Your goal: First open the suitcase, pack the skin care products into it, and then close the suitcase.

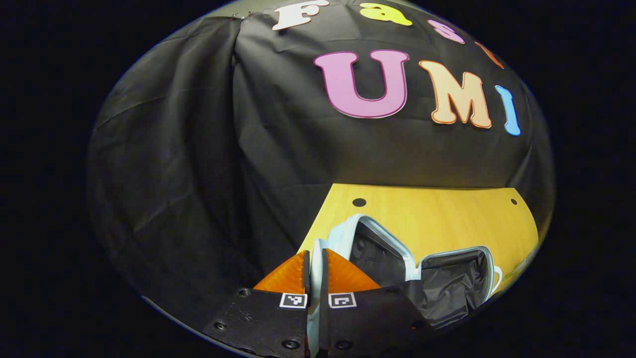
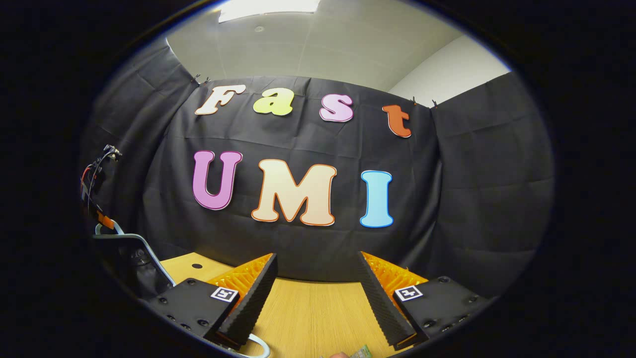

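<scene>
On table (image 1: 447,219), open suitcase (image 1: 382,248), black-lined.

A yellow wooden table (image 2: 308,313) runs up to the black cloth wall (image 2: 477,199), which hangs in soft folds behind it. In the left gripper view the table (image 1: 437,219) has two small dark round holes near its far edge, one (image 1: 358,202) toward ten o'clock and another (image 1: 514,201) toward two o'clock. In the right gripper view, above the cloth, there is a pale ceiling (image 2: 348,44) with a bright light panel (image 2: 268,7) at twelve o'clock, and small clips (image 2: 201,79) pin the cloth's top edge.
</scene>
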Tool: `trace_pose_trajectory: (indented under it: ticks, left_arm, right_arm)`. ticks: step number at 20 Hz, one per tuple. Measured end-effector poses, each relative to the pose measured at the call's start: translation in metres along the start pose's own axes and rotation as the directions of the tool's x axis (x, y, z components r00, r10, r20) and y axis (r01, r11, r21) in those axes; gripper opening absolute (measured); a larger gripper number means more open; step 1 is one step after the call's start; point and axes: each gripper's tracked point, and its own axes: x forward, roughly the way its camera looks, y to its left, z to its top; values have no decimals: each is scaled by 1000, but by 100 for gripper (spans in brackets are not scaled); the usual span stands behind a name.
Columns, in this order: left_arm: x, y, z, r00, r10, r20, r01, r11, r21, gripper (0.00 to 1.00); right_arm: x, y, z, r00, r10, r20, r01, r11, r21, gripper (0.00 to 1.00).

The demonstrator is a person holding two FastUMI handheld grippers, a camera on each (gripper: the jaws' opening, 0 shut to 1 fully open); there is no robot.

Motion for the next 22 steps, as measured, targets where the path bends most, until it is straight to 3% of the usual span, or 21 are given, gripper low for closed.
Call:
trace_pose_trajectory:
  ticks: [6,10,13,16,17,18,19,22]
  left_arm:
    - [32,40,-48,996,20,-92,-28,996,-83,1]
    - [51,55,-65,991,55,-126,-65,995,-81,6]
    - [53,59,-45,992,117,-39,-121,987,-107,14]
    - [37,53,3,983,140,115,-121,981,-154,79]
    - [26,48,20,973,148,178,-119,979,-163,100]
    - [14,48,34,955,159,250,-118,978,-174,94]
    - [-3,44,53,928,170,331,-111,975,-190,94]
    - [-56,26,106,819,232,525,-119,963,-241,93]
  right_arm:
    - [-4,1,-4,1000,-12,-20,12,1000,-25,98]
    - [-5,-1,-5,999,-21,-32,20,1000,-15,98]
    - [-6,0,-3,1000,-16,-26,15,1000,-20,100]
    - [-5,2,-3,1000,4,-21,-5,1000,-18,100]
    - [-5,1,-1,1000,12,-17,-12,1000,-12,100]
    - [-4,0,2,1000,17,-10,-17,1000,-5,96]
    - [-4,-4,6,1000,20,3,-20,1000,3,100]
    - [-3,-12,15,998,55,33,-56,998,22,98]
